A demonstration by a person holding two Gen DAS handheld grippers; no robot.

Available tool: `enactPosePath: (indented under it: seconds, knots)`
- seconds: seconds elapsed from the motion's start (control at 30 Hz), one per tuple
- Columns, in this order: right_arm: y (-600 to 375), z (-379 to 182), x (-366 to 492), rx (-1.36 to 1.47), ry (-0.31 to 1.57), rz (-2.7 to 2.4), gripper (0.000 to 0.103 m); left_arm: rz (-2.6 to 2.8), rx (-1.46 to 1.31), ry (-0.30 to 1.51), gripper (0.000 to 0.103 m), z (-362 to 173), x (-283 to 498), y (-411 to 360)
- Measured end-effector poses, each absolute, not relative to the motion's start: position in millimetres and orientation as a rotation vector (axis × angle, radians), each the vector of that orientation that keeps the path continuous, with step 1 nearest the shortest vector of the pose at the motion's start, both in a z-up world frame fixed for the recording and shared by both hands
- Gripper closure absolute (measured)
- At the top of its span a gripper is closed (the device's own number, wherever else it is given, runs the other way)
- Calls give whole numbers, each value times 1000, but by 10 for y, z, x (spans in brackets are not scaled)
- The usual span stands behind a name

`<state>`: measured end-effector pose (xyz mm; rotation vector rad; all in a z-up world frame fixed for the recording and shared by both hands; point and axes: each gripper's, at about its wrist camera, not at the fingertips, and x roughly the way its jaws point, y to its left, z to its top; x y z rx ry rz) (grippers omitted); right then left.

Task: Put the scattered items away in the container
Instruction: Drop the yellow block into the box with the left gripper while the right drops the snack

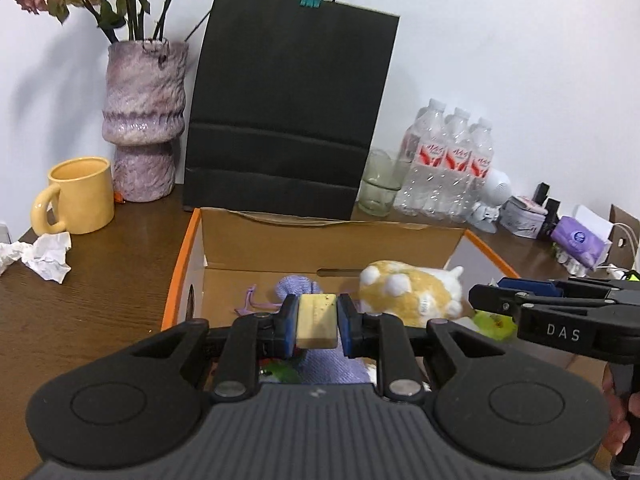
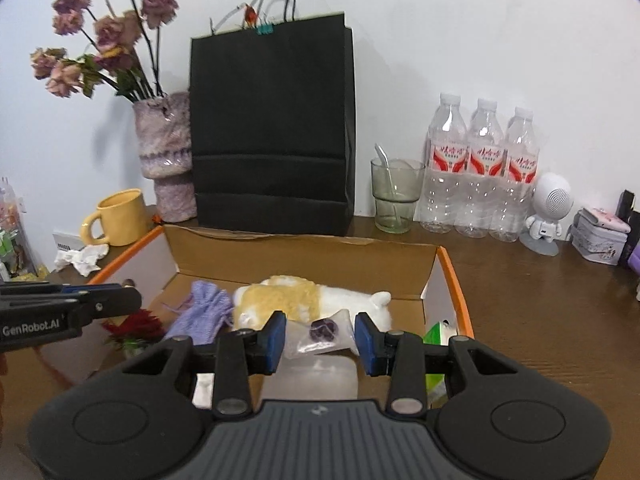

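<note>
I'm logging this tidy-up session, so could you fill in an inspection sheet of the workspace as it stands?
Surface: dark wooden table.
Job's things: open cardboard box holding a plush toy, a purple knit pouch, a red flower and a clear bag.
Clutter: crumpled tissue, yellow mug, vase, black paper bag, glass, three water bottles, small white robot figure, tin.
Grippers: left claw shut on a tan block above the box; right claw open over the clear bag.
Cables: white cable at far right.
Surroundings: white wall.
</note>
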<state>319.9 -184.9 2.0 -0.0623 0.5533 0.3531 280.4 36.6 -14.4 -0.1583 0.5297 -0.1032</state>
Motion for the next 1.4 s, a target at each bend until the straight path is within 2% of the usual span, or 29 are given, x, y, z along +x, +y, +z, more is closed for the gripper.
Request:
enactPosePath:
  seconds: [0.3,0.33,0.37,0.4,0.43,0.47,0.5,0.53,0.57,0.67,1.4]
  knots:
    - [-1854,-127,3419,-79,607,347,66,-93,-127,576,81,-302,2995,332]
    - [-1855,-137,3428,-80,615,344,65,-88,-128,581,77,-308,2996,326]
    - [-1857,-137,3433,-79,624,343,63,-86,-130,582,64,-310,2997,327]
    - [-1859,-137,3445,-77,631,343,48,-91,-135,577,54,-305,2989,328]
    - [-1858,-136,3450,-75,643,341,38,-91,-141,569,36,-296,2979,329]
    - [-1853,-135,3454,-77,657,337,16,-78,-140,562,20,-283,2966,323]
    - [-1853,-131,3456,-74,669,342,11,-64,-130,559,14,-268,2961,311]
    - [-1859,-123,3447,-64,670,351,11,-52,-118,554,4,-255,2957,296]
    - [-1862,-110,3437,-55,671,360,10,-46,-109,548,0,-243,2949,286]
    - [-1838,-88,3409,-71,670,348,5,-48,-118,549,0,-223,2938,282]
    - [-1873,54,3300,-76,634,338,5,-18,-144,541,0,-127,2835,326]
